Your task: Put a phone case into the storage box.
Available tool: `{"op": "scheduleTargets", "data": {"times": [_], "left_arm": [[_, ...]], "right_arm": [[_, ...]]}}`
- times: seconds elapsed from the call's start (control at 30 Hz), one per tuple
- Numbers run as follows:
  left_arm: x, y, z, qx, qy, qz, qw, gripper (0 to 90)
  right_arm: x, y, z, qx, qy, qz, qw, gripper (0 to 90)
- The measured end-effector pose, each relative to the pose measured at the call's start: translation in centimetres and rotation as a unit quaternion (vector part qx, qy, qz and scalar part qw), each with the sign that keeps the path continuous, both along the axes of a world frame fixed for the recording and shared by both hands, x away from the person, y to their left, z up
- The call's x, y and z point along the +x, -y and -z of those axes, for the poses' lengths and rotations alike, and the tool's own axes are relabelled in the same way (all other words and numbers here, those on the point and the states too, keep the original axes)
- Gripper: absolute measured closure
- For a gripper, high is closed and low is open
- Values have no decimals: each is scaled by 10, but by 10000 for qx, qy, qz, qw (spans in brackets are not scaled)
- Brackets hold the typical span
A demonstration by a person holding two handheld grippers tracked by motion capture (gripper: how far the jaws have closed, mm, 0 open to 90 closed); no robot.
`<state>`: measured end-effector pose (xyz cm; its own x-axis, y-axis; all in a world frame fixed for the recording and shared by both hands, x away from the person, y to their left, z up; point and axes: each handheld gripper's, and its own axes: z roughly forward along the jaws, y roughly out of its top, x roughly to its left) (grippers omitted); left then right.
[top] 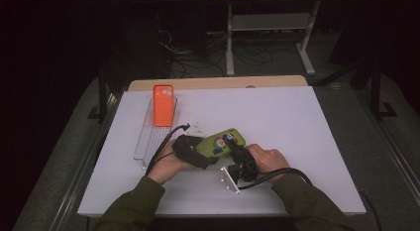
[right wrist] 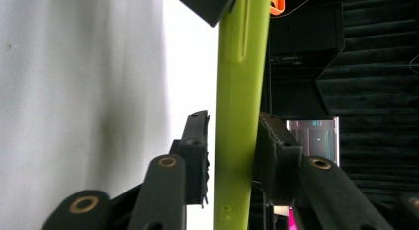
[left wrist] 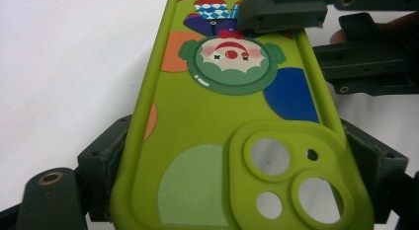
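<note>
A dim lab or workshop — tangled cables (top: 190,55) on the floor, a white desk frame (top: 270,30) behind the white surface (top: 297,122).

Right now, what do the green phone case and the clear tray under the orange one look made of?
Green phone case: likely soft matte silicone or rubbery plastic; dull sheen, rounded moulded edges. Clear tray: apparently rigid transparent plastic or acrylic; the table shows through, ribbed lines visible. Neither is certain.

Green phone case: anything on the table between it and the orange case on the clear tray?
Nothing substantial. The green phone case is held by both tongs, left and right. Between it and the orange case on the clear tray lies bare white table, apart from the left tongs' cable and a few small clear bits too small to identify.
</note>
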<state>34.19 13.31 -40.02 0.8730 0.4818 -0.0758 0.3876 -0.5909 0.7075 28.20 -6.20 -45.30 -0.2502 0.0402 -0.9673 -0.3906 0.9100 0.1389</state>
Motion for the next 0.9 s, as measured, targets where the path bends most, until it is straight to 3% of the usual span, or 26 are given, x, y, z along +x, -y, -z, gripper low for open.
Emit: {"op": "scheduleTargets", "data": {"times": [0.17, 0.4, 0.57, 0.7, 0.77, 0.83, 0.9], "left_arm": [[0, 0, 0, -35, -50, -14, 10000, 154], [1, -1, -2, -131, -3, -11, 9999, 148], [-2, -2, -3, -380, 121, -65, 9992, 111], [-2, -5, -5, -458, 123, 44, 9989, 9], [-3, -6, -6, -461, 157, 84, 9988, 0], [-4, -8, -7, -453, 172, 99, 9988, 0], [-4, -9, -8, -549, 193, 38, 9983, 0]], "right_arm": [[-1, -2, 1, -32, 130, -14, 9999, 752], [-3, -3, 1, -2, 320, 82, 9995, 761], [-4, -2, 0, 198, 411, 123, 9989, 764], [-2, -1, -1, 158, 369, 102, 9991, 764], [-2, -1, -1, 146, 178, 159, 9996, 764], [-1, 0, -1, 219, 175, 184, 9994, 764], [0, 1, -3, 281, 26, 236, 9993, 764]]}}
